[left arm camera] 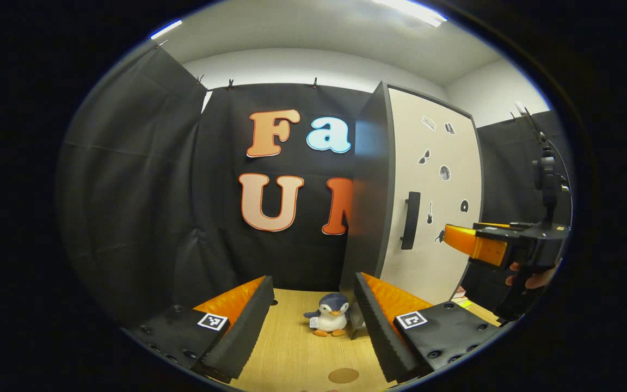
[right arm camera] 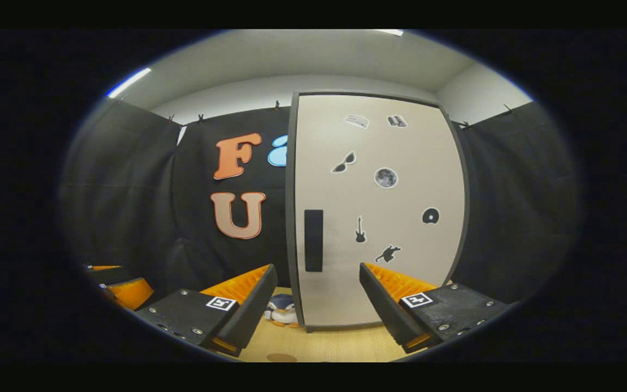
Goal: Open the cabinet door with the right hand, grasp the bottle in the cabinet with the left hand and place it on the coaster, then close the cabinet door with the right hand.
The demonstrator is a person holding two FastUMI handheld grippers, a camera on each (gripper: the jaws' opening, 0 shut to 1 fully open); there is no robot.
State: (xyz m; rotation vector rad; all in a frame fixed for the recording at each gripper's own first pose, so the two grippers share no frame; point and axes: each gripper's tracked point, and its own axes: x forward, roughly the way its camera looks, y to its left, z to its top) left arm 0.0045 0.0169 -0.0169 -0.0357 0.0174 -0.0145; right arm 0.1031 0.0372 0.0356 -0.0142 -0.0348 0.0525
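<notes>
The cabinet stands upright at the far edge of the wooden surface, its door shut, so the bottle inside is hidden. Left tool is spread wide and holds nothing, with open room between its fingers. Right tool is also wide and empty, facing the dark door handle but apart from it. A toy penguin sits beside the cabinet's left corner. The round coaster lies near the surface's front edge, partly cut off in the right gripper view.

Shut cabinet door squarely ahead; toy penguin beside its base; bare tabletop nearer.
</notes>
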